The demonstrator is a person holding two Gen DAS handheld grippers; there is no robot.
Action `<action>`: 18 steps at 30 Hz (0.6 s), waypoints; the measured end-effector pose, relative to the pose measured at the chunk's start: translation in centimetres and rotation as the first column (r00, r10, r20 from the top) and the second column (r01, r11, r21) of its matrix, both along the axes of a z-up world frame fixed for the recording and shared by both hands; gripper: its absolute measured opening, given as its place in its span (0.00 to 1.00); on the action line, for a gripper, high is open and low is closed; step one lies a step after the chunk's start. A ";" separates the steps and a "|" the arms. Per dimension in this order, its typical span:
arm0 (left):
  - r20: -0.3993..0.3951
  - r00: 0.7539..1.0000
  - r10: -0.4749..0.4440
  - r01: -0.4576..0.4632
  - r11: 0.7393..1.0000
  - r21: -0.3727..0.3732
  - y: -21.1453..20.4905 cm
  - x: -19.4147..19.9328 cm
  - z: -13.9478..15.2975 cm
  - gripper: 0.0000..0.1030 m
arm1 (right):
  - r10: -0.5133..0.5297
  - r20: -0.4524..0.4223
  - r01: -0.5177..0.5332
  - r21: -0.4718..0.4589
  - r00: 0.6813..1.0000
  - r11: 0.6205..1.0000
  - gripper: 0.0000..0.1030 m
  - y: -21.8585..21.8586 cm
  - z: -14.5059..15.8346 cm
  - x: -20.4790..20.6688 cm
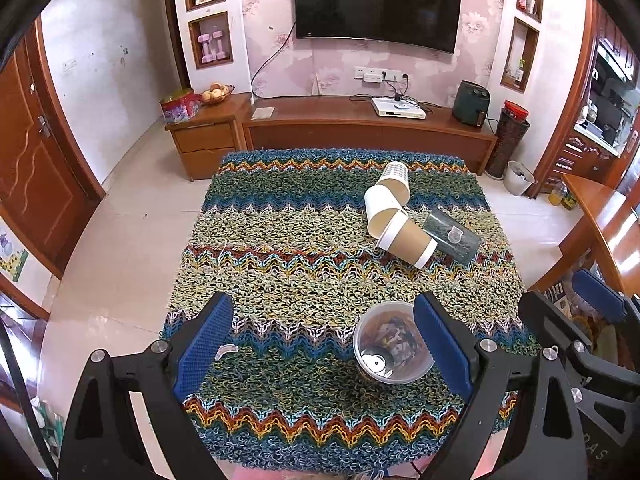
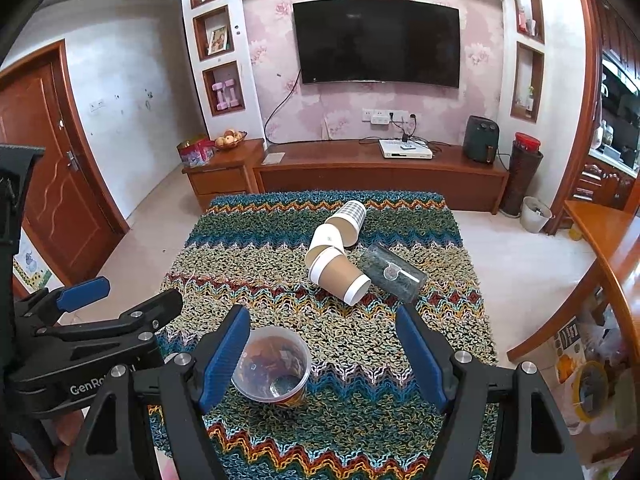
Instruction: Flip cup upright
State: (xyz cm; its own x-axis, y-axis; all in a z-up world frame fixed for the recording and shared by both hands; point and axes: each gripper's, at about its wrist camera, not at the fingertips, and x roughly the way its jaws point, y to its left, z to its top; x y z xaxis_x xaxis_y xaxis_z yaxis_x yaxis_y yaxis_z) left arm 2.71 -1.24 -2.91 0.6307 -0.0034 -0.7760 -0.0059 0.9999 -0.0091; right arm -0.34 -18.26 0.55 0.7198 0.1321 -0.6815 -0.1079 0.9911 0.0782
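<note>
A clear plastic cup (image 1: 390,344) stands upright on the knitted mat, mouth up; it also shows in the right wrist view (image 2: 274,366). Further back several cups lie on their sides in a cluster: a brown paper cup with white bands (image 1: 406,238) (image 2: 340,274), a white cup (image 1: 380,200) (image 2: 326,238), a checked cup (image 1: 395,182) (image 2: 349,218) and a dark clear tumbler (image 1: 454,236) (image 2: 394,272). My left gripper (image 1: 324,344) is open, its right finger beside the upright cup. My right gripper (image 2: 326,360) is open, its left finger beside that cup.
The striped knitted mat (image 1: 280,240) covers the table. A wooden TV cabinet (image 1: 360,128) stands behind it, a wooden table edge (image 2: 600,240) at the right, and a door (image 1: 36,168) at the left. The left gripper's body (image 2: 80,340) shows at left in the right wrist view.
</note>
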 end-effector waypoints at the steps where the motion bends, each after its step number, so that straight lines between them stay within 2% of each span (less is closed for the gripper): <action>1: 0.000 1.000 0.000 0.000 1.000 0.001 0.0 0.0 0.0 0.91 | 0.000 0.002 0.000 0.000 1.000 1.000 0.74 0.0 0.1 0.0; 18: -0.004 1.000 0.004 -0.004 1.000 0.007 0.0 0.1 0.1 0.91 | -0.009 0.003 0.009 0.003 1.000 1.000 0.74 -0.1 0.4 0.0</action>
